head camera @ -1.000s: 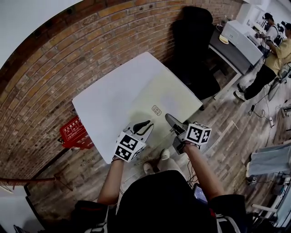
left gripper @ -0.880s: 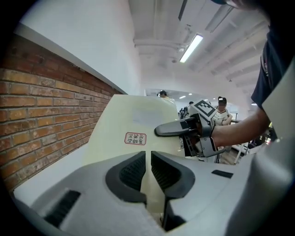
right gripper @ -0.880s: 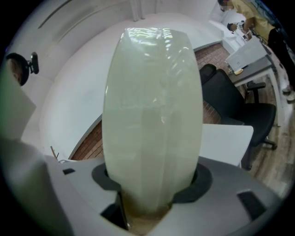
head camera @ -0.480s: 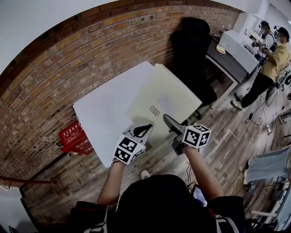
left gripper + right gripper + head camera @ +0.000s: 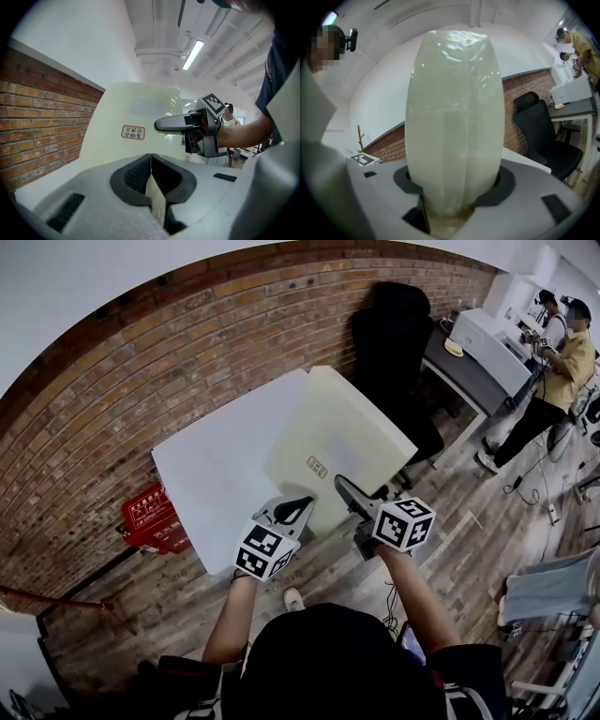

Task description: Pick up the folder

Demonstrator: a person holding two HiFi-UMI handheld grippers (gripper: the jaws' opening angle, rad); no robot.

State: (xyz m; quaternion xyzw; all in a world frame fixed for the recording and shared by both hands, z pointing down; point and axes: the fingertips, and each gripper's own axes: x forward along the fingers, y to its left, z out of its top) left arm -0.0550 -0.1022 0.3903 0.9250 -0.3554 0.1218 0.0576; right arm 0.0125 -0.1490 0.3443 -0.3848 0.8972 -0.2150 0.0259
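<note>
The pale cream folder (image 5: 337,442) with a small red-framed label (image 5: 317,466) is lifted off the white table (image 5: 216,465), its far edge tilted up. My left gripper (image 5: 302,510) is shut on its near edge; in the left gripper view the folder's thin edge (image 5: 152,187) sits pinched between the dark pads, and the sheet (image 5: 136,117) rises ahead. My right gripper (image 5: 345,491) is shut on the near right edge. The folder (image 5: 454,117) fills the right gripper view, bowed upward from the jaws. The right gripper (image 5: 173,123) also shows in the left gripper view, against the folder's side.
A brick wall (image 5: 112,381) runs behind the table. A black office chair (image 5: 398,343) stands past the table's far corner. A red case (image 5: 150,518) lies on the wood floor left of the table. Two people (image 5: 562,343) stand by a desk with a printer (image 5: 492,334) at far right.
The folder lay flat on the table a second ago; both grippers have raised it, and its far edge now stands above the table. My left jaws have come together on its edge.
</note>
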